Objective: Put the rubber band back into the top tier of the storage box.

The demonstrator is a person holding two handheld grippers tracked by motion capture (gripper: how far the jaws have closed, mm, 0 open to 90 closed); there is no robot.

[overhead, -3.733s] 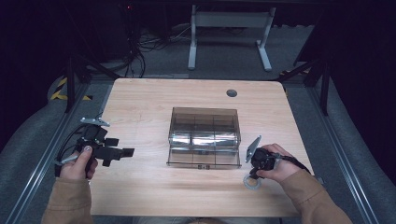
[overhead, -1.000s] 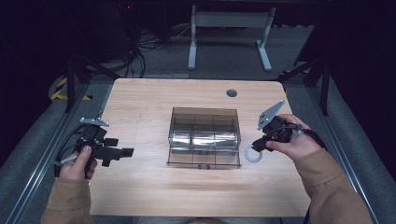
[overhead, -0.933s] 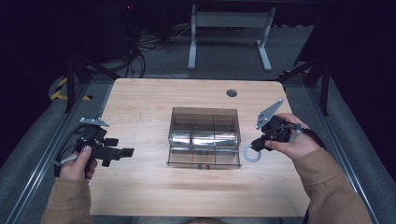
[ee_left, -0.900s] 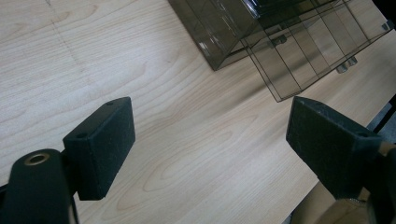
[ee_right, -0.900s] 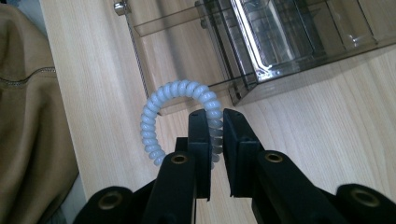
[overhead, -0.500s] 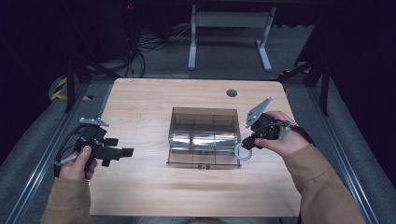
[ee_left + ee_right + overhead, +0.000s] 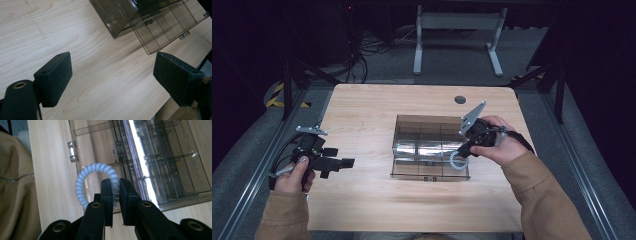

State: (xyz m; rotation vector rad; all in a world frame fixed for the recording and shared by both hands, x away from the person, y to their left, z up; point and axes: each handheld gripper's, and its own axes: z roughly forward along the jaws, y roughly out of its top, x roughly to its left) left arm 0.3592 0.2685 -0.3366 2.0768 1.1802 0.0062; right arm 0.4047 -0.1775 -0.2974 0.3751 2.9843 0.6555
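A clear smoky plastic organiser box (image 7: 422, 137) with several compartments lies open at the table's middle, its lid (image 7: 429, 169) folded flat toward the near edge. My right gripper (image 7: 461, 152) is shut on a pale blue spiral hair tie (image 7: 456, 161) and hangs over the box's right side. In the right gripper view the hair tie (image 7: 83, 180) loops out left of the pinching fingertips (image 7: 107, 187), above the box (image 7: 165, 165). My left gripper (image 7: 343, 162) rests open at the table's left; in the left gripper view its pads (image 7: 53, 77) stand wide apart over bare wood, the box (image 7: 147, 22) farther off.
The wooden table (image 7: 362, 115) has a round cable hole (image 7: 460, 99) at the far right. A white desk frame (image 7: 457, 30) stands on the grey floor beyond. Metal rails run along both sides of the table.
My right hand has carried the hair tie from the table's right side leftward, over the box's right edge. The left hand has stayed put.
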